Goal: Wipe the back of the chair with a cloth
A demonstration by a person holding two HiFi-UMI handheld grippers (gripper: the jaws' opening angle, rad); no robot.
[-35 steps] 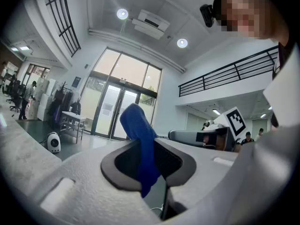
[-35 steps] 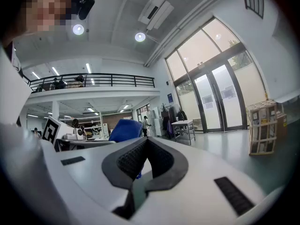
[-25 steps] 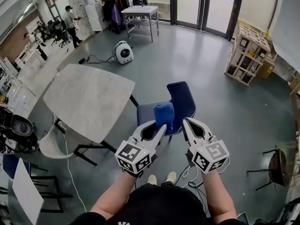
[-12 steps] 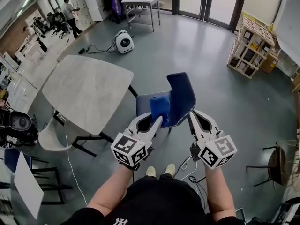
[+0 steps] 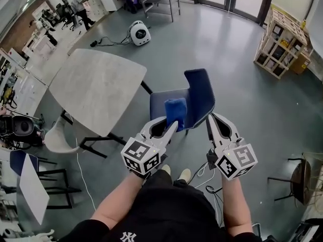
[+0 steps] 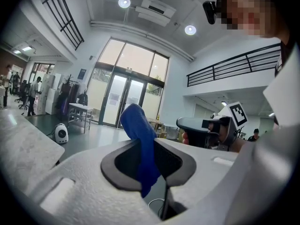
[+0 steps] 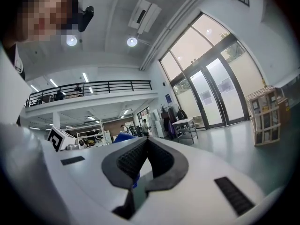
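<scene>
**Entry: cloth carried to chair, wiping not yet begun**

**Step in hand.** Approach. The cloth is in the grip and held up in front of the chair. No view shows it against the chair back, so the wipe itself appears not yet started.

**Left gripper** (image 5: 170, 126). Jaws closed down on the cloth, parted only by its thickness. They pinch it near its lower end, so most of it stands up beyond the tips.

**Right gripper** (image 5: 210, 117). Jaws brought together at the tips with nothing between them. It is held just beside the left gripper, on the side of the chair back.

**Cloth** (image 5: 175, 112). Bright blue, soft and thick, folded or bunched into an upright wad with a rounded top. A short tail hangs below the pinch in the left gripper view. In the head view it overlaps the seat and the near edge of the back; whether it touches either cannot be told.

**Chair** (image 5: 200, 92). Dark blue, with a curved upright back and a flat seat on thin dark legs. It stands on the grey floor just beside the pale surface (image 5: 96, 95), seat towards it.

**Next move, as judged.** Bring the wad forward to the back, lay its broad side flat against the panel, then sweep across with steady pressure. The loose upper part may fold over on contact. The idle right gripper could steady the chair if it shifts.
</scene>
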